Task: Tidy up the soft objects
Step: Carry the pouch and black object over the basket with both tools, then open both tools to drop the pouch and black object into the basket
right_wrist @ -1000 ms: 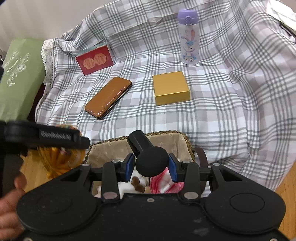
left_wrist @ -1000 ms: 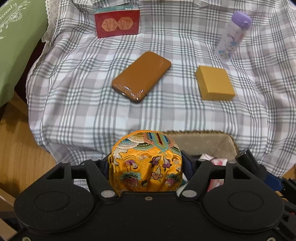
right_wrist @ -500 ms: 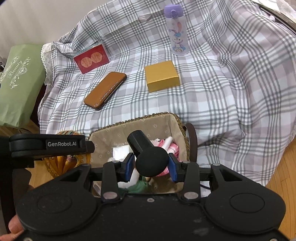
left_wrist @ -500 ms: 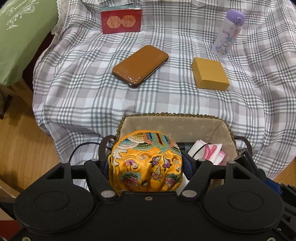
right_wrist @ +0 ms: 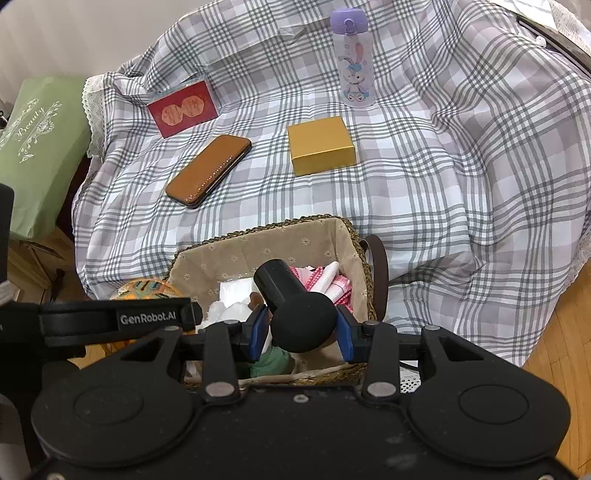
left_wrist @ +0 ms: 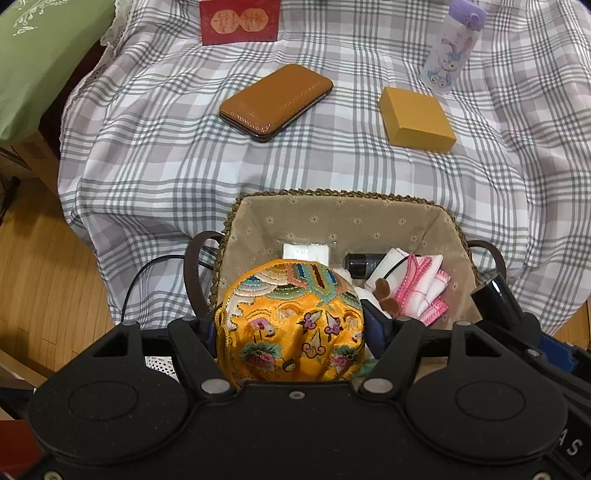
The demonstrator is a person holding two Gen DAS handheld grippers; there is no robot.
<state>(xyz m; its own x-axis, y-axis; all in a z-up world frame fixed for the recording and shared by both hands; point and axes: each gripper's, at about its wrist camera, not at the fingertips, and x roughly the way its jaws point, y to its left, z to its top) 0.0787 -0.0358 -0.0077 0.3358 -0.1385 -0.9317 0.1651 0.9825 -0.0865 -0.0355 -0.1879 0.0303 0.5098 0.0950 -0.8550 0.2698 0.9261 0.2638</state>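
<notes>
Checked cloth farther off than before, basket now below left gripper pinching embroidered pouch.

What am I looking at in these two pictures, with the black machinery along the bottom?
No robot: a person carries two hand-held grippers, each with its own camera. The left gripper clamps a yellow embroidered silk pouch; the right gripper clamps a black round-headed handheld device. Both hang over a fabric-lined wicker basket holding a pink-and-white folded cloth. On the grey checked cloth lie a brown leather case, a yellow box, a red box and a purple-capped bottle.
</notes>
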